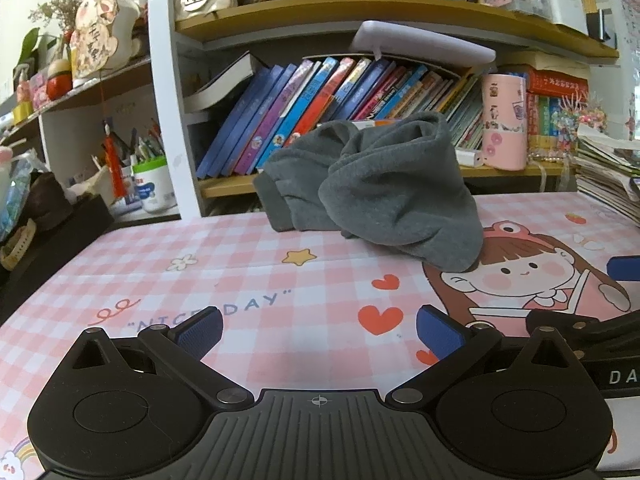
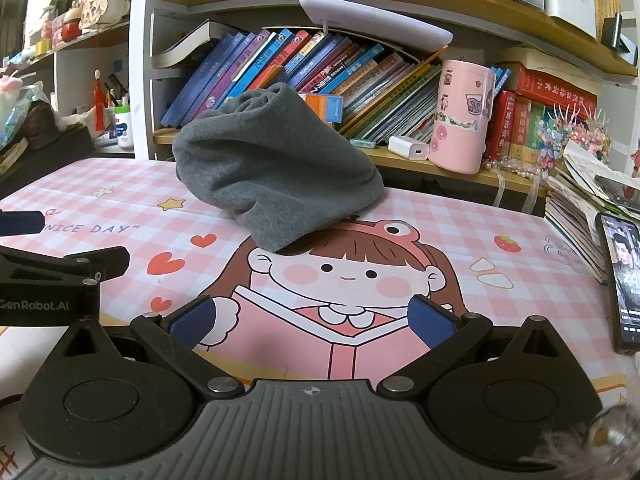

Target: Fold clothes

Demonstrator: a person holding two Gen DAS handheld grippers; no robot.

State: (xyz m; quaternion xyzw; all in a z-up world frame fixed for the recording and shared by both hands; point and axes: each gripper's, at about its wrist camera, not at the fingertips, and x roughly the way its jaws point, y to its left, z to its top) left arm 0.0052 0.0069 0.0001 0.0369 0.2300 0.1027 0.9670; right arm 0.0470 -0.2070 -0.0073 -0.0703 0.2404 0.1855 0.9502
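Note:
A grey fleece garment (image 1: 376, 196) lies bunched in a heap at the far side of the pink checked desk mat (image 1: 240, 264); it also shows in the right wrist view (image 2: 276, 168). My left gripper (image 1: 320, 334) is open and empty, low over the mat, well short of the garment. My right gripper (image 2: 312, 322) is open and empty over the cartoon girl print (image 2: 340, 276), also short of the garment. The right gripper's finger (image 1: 624, 268) shows at the right edge of the left view, and the left gripper's body (image 2: 52, 280) at the left of the right view.
A bookshelf (image 1: 360, 92) full of books stands right behind the garment. A pink cup (image 2: 460, 116) and a white charger (image 2: 412, 148) sit on its lower shelf. A stack of books (image 2: 580, 200) and a phone (image 2: 624, 280) lie at the right. A black box (image 1: 52, 236) borders the left.

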